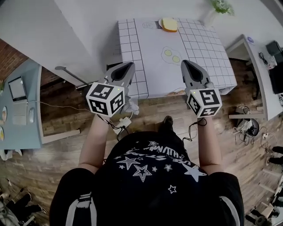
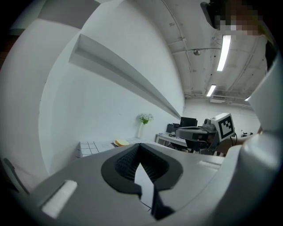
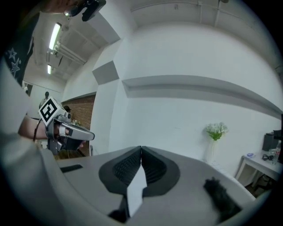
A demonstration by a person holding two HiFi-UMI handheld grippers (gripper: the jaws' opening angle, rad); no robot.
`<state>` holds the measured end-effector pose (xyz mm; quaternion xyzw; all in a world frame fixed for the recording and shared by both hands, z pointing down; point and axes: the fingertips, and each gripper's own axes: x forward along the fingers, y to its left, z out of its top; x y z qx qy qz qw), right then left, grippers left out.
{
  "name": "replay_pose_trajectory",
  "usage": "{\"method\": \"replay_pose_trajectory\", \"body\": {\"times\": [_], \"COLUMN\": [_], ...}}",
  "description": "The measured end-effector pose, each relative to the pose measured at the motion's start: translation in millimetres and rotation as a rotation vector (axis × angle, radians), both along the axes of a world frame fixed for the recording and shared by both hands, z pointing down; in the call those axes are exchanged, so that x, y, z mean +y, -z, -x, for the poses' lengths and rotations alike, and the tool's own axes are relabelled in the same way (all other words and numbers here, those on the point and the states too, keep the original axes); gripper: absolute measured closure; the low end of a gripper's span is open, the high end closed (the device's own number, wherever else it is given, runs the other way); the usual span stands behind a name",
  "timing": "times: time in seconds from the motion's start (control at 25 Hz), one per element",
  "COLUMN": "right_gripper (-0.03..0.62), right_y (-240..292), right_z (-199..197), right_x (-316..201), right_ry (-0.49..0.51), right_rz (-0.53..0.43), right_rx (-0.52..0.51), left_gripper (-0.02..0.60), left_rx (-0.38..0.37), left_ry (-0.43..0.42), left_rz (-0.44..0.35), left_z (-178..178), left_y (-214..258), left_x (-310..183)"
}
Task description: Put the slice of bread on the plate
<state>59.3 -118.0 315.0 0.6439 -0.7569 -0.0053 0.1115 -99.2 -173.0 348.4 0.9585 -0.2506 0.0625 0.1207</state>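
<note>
Though short of the bread point(image 1: 169, 24), left claw point(image 1: 129, 66) and right claw point(image 1: 186, 63) closed, empty (shirt print point(image 1: 152, 155) unreadable).

White wall point(image 1: 66, 26), seemingly wooden floor point(image 1: 62, 150)

Hands mostly hidden under marker cubes point(image 1: 105, 99) of left gripper point(image 1: 127, 66) and right gripper point(image 1: 186, 63). Near edge of table point(image 1: 150, 66) partly covered by both grippers. Slice of bread point(image 1: 169, 24) lay far ahead of jaw tips and was small; what lay under it could not be told. Grey object point(image 1: 152, 25) just left of bread was too small to name. Round outline point(image 1: 171, 54) with two yellow spots, ahead between grippers: plate or print, unclear. Vase with flowers point(image 1: 219, 8), far beyond right gripper, was cut by top edge. In right gripper view, dark blurred lump point(image 3: 219, 198) right of jaws was not identifiable.
</note>
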Motion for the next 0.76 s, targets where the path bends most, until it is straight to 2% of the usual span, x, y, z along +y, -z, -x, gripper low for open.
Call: {"method": "replay_pose_trajectory", "body": {"times": [0.2,0.4,0.56,0.76], "right_gripper": [0.579,0.579,0.579,0.579], "right_y": [-7,-14,-13,-1], "right_z": [19,27,29,42], "right_x": [33,62,81,118], "right_ry": [-0.083,-0.118,-0.112,-0.061], "right_rz": [0.029,0.063,0.056,0.049], "right_rx": [-0.021,-0.027,-0.031,-0.027], "left_gripper": [0.572,0.572,0.572,0.573], "left_rx": [-0.011,-0.001,0.005,0.008], "left_ry": [-0.103,-0.139,-0.144,-0.151], "left_rz": [0.026,0.068,0.067,0.078], "left_z": [3,4,-1,-12], "left_y": [-11,-23,-23,-17], "left_x": [20,42,63,106]}}
